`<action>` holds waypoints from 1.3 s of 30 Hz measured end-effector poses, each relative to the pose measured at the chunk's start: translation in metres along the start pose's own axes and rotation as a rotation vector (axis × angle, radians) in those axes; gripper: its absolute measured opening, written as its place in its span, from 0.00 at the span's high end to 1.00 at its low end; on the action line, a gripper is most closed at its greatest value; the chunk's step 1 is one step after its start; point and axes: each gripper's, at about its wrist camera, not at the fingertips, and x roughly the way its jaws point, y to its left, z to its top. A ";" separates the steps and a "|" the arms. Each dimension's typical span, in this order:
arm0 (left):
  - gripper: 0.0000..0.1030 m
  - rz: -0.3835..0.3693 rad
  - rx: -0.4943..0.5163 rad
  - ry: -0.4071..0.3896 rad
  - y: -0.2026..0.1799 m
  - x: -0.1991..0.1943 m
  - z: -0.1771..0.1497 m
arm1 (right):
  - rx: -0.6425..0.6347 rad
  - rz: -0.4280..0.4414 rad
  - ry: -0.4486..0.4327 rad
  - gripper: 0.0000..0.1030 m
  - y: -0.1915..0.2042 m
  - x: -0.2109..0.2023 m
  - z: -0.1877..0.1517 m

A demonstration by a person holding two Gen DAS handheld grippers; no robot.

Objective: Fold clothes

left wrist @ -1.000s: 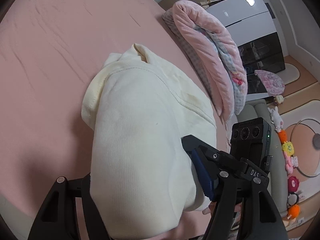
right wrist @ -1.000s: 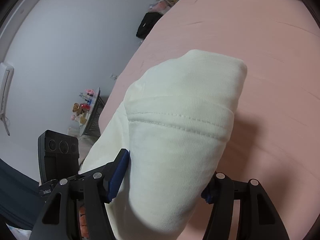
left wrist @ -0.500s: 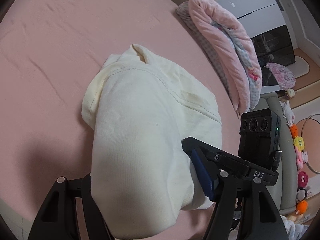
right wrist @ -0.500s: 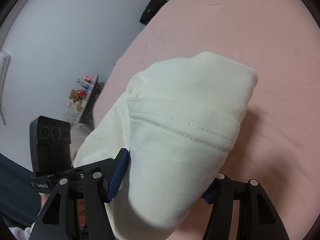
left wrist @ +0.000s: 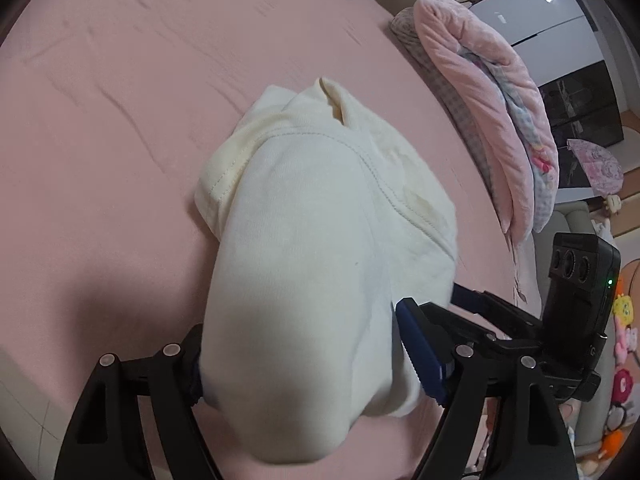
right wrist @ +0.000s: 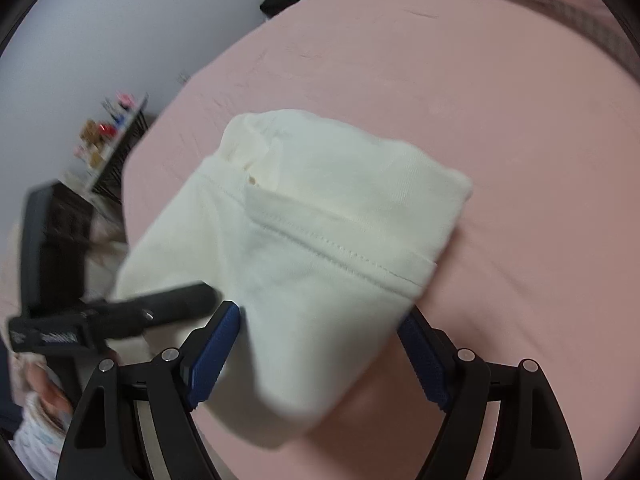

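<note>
Cream garment [left wrist: 304, 248], folded into a thick bundle, lies on the pink bed [left wrist: 100, 128], its near end reaching back between the jaws of both tools. In the left wrist view the left gripper [left wrist: 300, 364] has its jaws set wide on either side of the bundle; the cloth fills the gap, hiding the left pad, while the blue right pad [left wrist: 420, 356] sits at the cloth's edge. Whether the pads press the fabric or merely flank it cannot be told. In the right wrist view the right gripper [right wrist: 320, 356] also stands wide, the garment [right wrist: 320, 220] between its blue pads [right wrist: 214, 354]; a slim gap seems to show at the left pad, and the right pad lies at the hem corner. The picture is blurred there. A stitched hem runs across the top layer. The left tool's black finger rests at the bundle's left side. A pink quilted blanket [left wrist: 488, 96] lies along the bed's far edge.
</note>
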 end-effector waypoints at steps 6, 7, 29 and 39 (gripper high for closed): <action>0.23 0.086 0.032 -0.038 -0.008 -0.022 -0.013 | 0.005 -0.078 -0.026 0.22 0.006 -0.039 0.005; 0.23 0.091 0.032 -0.050 -0.008 -0.027 -0.016 | -0.008 -0.095 -0.035 0.22 0.013 -0.045 0.008; 0.23 0.228 0.116 -0.285 -0.072 -0.137 -0.065 | -0.270 -0.213 -0.252 0.22 0.066 -0.213 -0.049; 0.23 0.280 0.135 -0.419 -0.113 -0.186 -0.113 | -0.409 -0.368 -0.372 0.22 0.094 -0.289 -0.089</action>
